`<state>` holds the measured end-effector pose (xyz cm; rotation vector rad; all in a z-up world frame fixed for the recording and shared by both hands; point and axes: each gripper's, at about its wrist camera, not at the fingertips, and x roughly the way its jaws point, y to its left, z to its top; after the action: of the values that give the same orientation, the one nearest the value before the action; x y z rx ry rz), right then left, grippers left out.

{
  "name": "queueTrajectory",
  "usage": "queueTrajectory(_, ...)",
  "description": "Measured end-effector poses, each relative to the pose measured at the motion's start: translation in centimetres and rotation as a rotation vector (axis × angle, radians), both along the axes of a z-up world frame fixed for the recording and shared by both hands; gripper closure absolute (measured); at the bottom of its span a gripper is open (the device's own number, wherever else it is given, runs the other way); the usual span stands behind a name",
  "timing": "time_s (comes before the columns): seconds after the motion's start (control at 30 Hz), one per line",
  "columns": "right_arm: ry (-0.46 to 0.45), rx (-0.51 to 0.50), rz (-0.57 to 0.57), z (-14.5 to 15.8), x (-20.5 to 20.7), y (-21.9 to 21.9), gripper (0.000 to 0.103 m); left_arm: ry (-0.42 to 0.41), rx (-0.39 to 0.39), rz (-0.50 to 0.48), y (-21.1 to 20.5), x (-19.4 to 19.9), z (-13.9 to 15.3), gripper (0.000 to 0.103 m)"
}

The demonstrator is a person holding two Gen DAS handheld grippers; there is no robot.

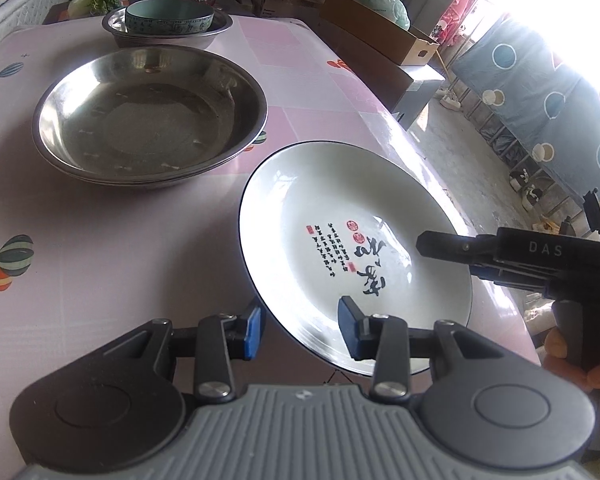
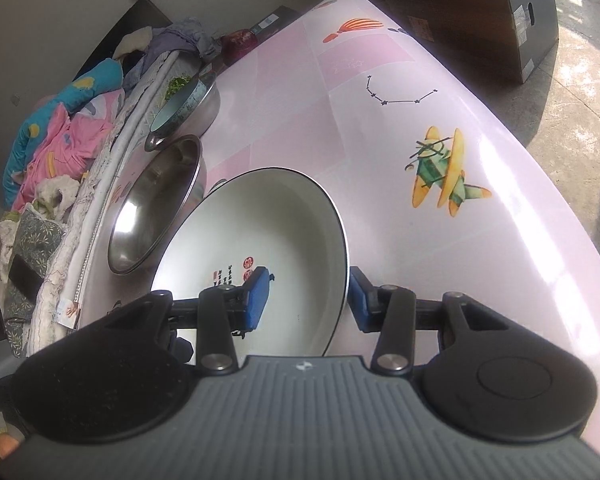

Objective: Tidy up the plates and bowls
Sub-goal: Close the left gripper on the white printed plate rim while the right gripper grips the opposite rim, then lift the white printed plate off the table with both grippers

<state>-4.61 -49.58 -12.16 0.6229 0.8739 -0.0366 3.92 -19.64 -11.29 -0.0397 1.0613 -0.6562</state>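
Jaws of both the left gripper and right gripper straddled the white plate's rim, apparently carrying it; next, stacking by the steel basin.

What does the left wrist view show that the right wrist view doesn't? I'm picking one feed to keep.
Only the left wrist view: the right gripper from the side, a cardboard box.
Only the right wrist view: an airplane print, piled bedding.
Both: the white plate, each gripper straddling its rim; the large steel basin; the teal bowl.
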Motion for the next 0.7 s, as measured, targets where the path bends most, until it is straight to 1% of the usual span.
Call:
queueTrajectory(0.1,0.010,0.000,0.008,0.2,-0.7,1.6,0.059,0.003,-0.005,0.003,1.5,-0.8,0.0,0.063)
queueTrajectory(0.23,0.014,0.023,0.019,0.2,-0.9,3.5,0.055,0.006,-0.010,0.024,3.7,-1.5,0.1,0.063)
queueTrajectory(0.4,0.015,0.029,0.062,0.2,-0.8,6.2,0.053,-0.007,-0.016,0.062,6.4,-1.9,0.5,0.063)
queueTrajectory(0.53,0.002,0.006,0.048,0.2,-1.0,6.9,0.053,-0.035,-0.018,0.065,6.7,-2.1,0.8,0.063)
queueTrajectory(0.6,-0.006,-0.004,0.027,0.3,-1.2,6.9,0.053,-0.055,0.000,0.064,6.3,-2.0,0.8,0.062)
queueTrajectory(0.63,-0.006,-0.024,0.016,0.2,-1.0,7.0,0.053,-0.057,0.011,0.063,6.1,-2.0,0.7,0.061)
queueTrajectory(0.7,-0.013,-0.046,0.007,0.2,-1.0,7.1,0.054,-0.049,0.033,0.061,5.8,-1.7,0.4,0.061)
